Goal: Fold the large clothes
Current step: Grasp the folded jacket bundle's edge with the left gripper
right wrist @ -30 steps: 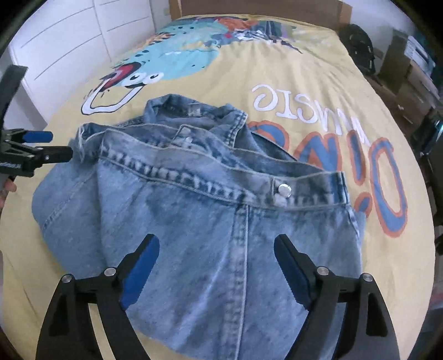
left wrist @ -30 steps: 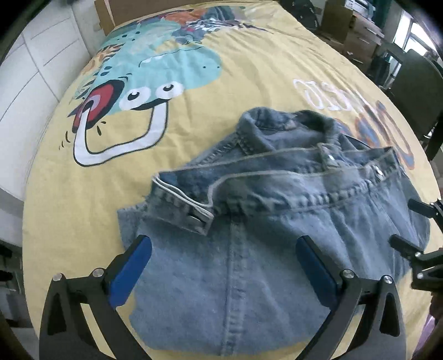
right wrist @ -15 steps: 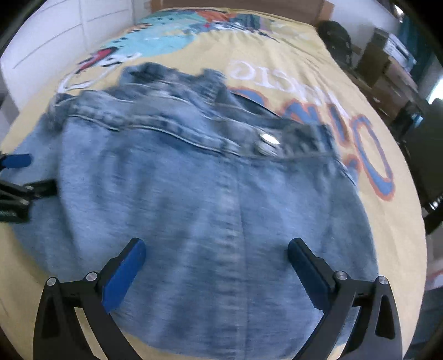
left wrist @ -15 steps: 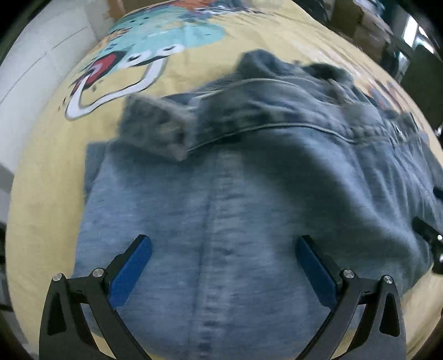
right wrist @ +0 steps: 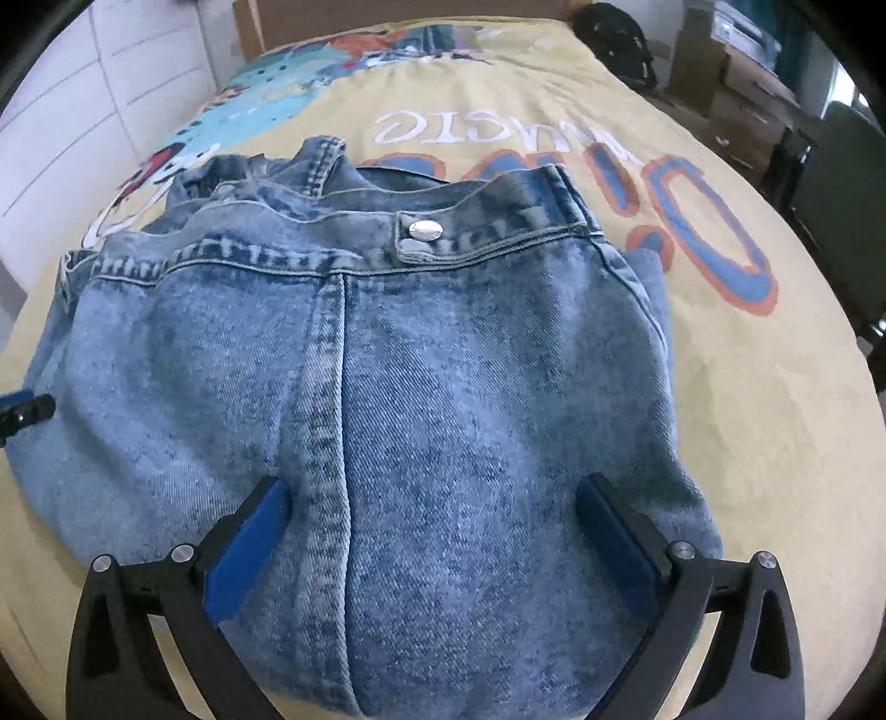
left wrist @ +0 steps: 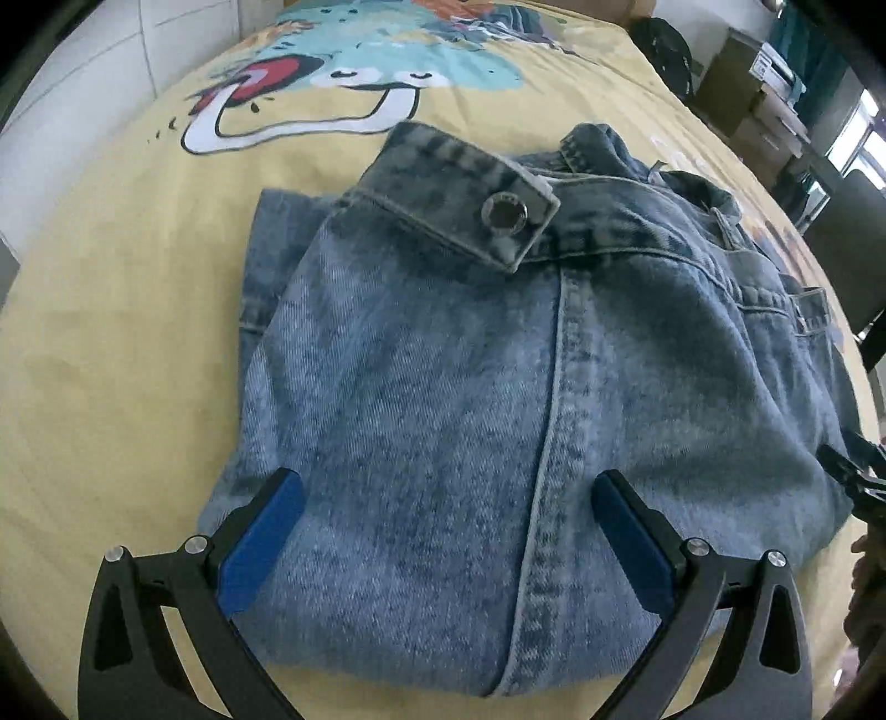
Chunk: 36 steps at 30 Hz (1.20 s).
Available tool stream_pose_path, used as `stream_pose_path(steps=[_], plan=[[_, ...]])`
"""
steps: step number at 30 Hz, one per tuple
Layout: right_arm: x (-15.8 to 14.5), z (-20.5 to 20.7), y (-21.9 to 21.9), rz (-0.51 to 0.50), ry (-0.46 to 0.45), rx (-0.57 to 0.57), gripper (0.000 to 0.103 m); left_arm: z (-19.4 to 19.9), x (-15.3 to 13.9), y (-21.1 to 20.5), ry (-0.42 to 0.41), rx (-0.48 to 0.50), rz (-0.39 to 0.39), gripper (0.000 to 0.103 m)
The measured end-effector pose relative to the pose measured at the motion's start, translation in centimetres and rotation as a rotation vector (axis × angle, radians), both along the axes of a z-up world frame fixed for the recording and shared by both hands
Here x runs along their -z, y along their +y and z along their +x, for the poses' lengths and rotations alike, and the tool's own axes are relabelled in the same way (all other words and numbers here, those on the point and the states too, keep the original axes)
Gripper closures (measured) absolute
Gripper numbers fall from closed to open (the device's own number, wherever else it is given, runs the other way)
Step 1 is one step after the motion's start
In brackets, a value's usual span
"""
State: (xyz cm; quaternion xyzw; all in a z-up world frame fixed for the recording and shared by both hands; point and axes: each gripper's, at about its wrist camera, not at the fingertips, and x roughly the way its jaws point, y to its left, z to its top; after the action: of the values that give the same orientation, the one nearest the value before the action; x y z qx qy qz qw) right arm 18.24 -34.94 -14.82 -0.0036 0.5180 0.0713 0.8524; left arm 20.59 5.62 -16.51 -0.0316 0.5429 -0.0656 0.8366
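Note:
A folded light-blue denim jacket (left wrist: pixel 498 387) (right wrist: pixel 387 387) lies on a yellow bed cover (left wrist: pixel 111 343) (right wrist: pixel 775 415) printed with a cartoon dinosaur. Its cuff with a metal snap (left wrist: pixel 503 210) points away from me in the left wrist view; another snap (right wrist: pixel 423 229) shows in the right wrist view. My left gripper (left wrist: pixel 448 526) hovers low over the near left part of the bundle, jaws wide apart, nothing pinched. My right gripper (right wrist: pixel 432 526) stands equally wide over the near right part, also holding nothing. Each gripper's tip shows at the edge of the other's view.
White cabinets (left wrist: pixel 66 83) run along the bed's left side. Cardboard boxes (left wrist: pixel 764 99) and a dark chair (left wrist: pixel 853 243) stand at the right. A dark bag (right wrist: pixel 614 39) rests at the far right corner of the bed. A wooden headboard (right wrist: pixel 387 11) closes the far end.
Both grippers have come down and closer to the jacket, which now fills more of each view. The right jaws spread a little wider. The denim bundle has not moved.

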Motion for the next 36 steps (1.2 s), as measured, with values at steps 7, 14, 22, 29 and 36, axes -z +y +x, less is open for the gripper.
stream_pose_path(steps=[7, 14, 22, 29, 36], plan=[[-2.6, -2.4, 0.6, -0.028, -0.017, -0.004, 0.001, -1.0, -3.0, 1.3, 0.019, -0.015, -0.028, 0.001], [-5.1, -5.1, 0.4, -0.015, -0.045, 0.026, 0.001, 0.3, -6.0, 4.9, -0.016, -0.114, -0.052, 0.001], [-5.4, -8.4, -0.4, 0.026, -0.032, 0.045, 0.001, 1.1, 0.5, 8.4, 0.207, -0.191, -0.167, 0.001], [-2.5, -9.9, -1.2, 0.056, 0.045, 0.088, 0.001, -1.4, 0.7, 6.4, 0.154, -0.109, -0.138, 0.001], [-1.4, -11.1, -2.1, 0.077, 0.066, 0.14, 0.001, -1.3, 0.4, 4.7, 0.191, -0.08, -0.189, 0.017]])
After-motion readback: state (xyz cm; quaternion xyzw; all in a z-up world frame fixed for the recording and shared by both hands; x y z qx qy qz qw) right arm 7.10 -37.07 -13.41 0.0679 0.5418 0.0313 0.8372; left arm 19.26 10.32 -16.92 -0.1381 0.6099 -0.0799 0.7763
